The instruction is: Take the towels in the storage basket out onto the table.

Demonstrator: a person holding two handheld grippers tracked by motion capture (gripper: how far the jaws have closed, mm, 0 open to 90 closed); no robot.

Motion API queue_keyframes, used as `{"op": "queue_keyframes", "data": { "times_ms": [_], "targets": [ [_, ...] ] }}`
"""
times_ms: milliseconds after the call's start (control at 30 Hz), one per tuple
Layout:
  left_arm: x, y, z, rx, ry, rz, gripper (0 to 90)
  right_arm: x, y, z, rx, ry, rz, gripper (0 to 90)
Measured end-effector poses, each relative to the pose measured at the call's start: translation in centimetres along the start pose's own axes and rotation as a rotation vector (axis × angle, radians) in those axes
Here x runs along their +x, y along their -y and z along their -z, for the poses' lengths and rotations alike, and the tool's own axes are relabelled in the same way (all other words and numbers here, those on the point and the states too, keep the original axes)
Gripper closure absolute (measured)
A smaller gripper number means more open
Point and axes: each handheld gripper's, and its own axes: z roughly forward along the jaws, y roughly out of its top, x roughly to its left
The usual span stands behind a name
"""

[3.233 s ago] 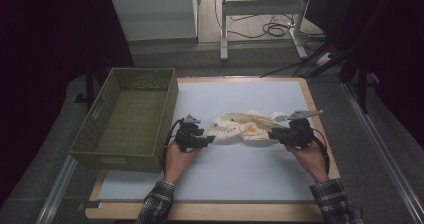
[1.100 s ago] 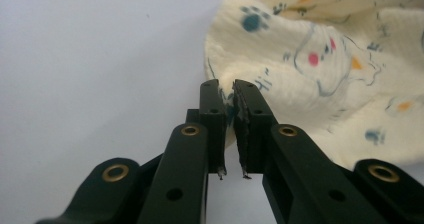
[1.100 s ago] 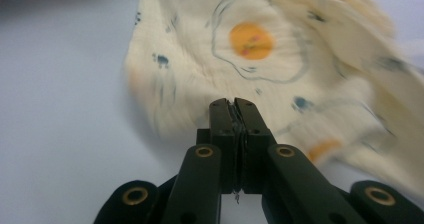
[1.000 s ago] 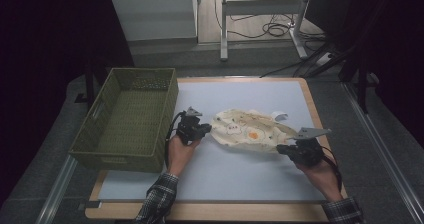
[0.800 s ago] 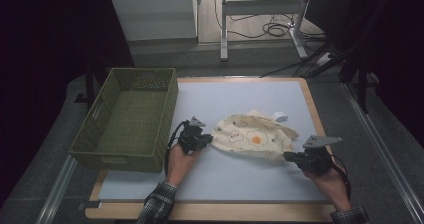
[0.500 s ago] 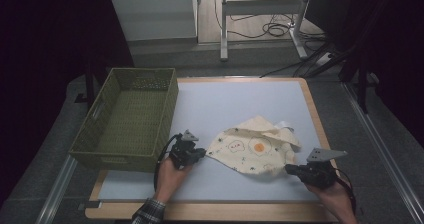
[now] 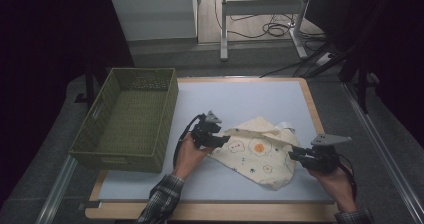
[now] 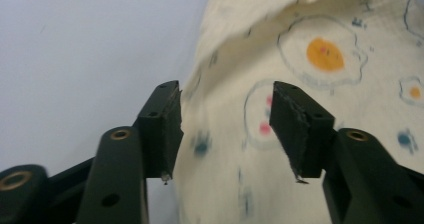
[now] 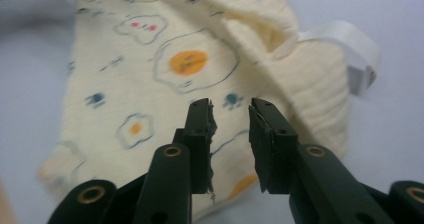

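Note:
A cream cloth (image 7: 255, 154) printed with fried eggs lies spread on the pale table mat, right of centre, with a white label (image 7: 285, 125) at its far edge. My left gripper (image 7: 222, 140) is at the cloth's left edge. In the left gripper view its jaws (image 8: 225, 104) stand apart over the cloth (image 8: 320, 54), having just been opening, with no pad pressing on it. My right gripper (image 7: 294, 153) is at the cloth's right side. Its jaws (image 9: 230, 109) have also just been opening and show a gap, the cloth (image 9: 150, 74) and label (image 9: 350, 44) beyond them.
A green woven basket (image 7: 120, 161) stands at the left of the table and looks empty. The mat's wooden near edge (image 7: 210, 211) runs below both hands. Beyond the table are desk legs and cables on the floor.
Both grippers dragged the cloth toward the near edge, then let go of it. The left gripper has since moved right and away, and the cloth now lies flat.

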Motion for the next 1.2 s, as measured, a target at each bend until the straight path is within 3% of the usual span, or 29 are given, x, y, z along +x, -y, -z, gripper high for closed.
{"op": "queue_keyframes", "data": {
  "times_ms": [167, 267, 333, 400, 467, 533, 567, 700, 833, 1000, 1067, 1100, 1200],
  "targets": [
    [-0.4, -2.8, -2.9, 0.010, 0.011, -0.061, 41.1, -1.2, -1.0, -1.3, 0.005, 0.034, -0.002, 62.1],
    [-0.8, -3.6, -4.8, 0.042, 0.026, -0.088, 39.3, -1.6, -1.5, -2.2, 0.018, 0.056, 0.020, 56.7],
    [-1.0, -3.8, -6.0, 0.063, 0.008, -0.108, 39.9, -1.8, -1.5, -2.9, 0.038, 0.078, 0.037, 56.4],
    [-1.1, -3.8, -6.9, 0.077, -0.022, -0.120, 46.9, -1.9, -1.5, -3.5, 0.052, 0.097, 0.049, 58.8],
    [-0.9, -3.8, -7.4, 0.083, -0.029, -0.115, 60.5, -2.1, -1.5, -3.8, 0.063, 0.151, 0.065, 70.6],
    [-0.4, -3.8, -7.5, 0.065, -0.038, -0.081, 76.0, -2.4, -1.6, -3.9, 0.054, 0.161, 0.062, 84.3],
    [-0.2, -3.7, -7.4, 0.051, -0.053, -0.064, 82.0, -2.5, -1.6, -4.0, 0.052, 0.166, 0.064, 87.0],
    [1.5, -3.6, -6.1, 0.008, -0.087, 0.003, 85.9, -3.0, -2.5, -3.8, 0.041, 0.178, 0.056, 88.1],
    [3.3, -3.2, -4.4, -0.013, -0.137, 0.051, 85.9, -3.8, -4.2, -3.6, 0.013, 0.184, 0.042, 88.1],
    [5.4, -2.3, -3.0, -0.023, -0.178, 0.139, 85.2, -5.4, -6.9, -4.7, 0.008, 0.202, 0.034, 85.8],
    [6.4, -1.6, -3.1, 0.011, -0.212, 0.194, 76.0, -6.0, -7.8, -5.5, 0.025, 0.218, 0.020, 75.7],
    [6.8, -1.2, -3.1, 0.023, -0.220, 0.205, 70.4, -6.2, -8.1, -5.9, 0.036, 0.231, 0.013, 74.3],
    [7.5, -0.4, -3.0, 0.028, -0.218, 0.220, 65.1, -6.6, -8.4, -6.2, 0.044, 0.234, -0.001, 71.5]
  ]
}}
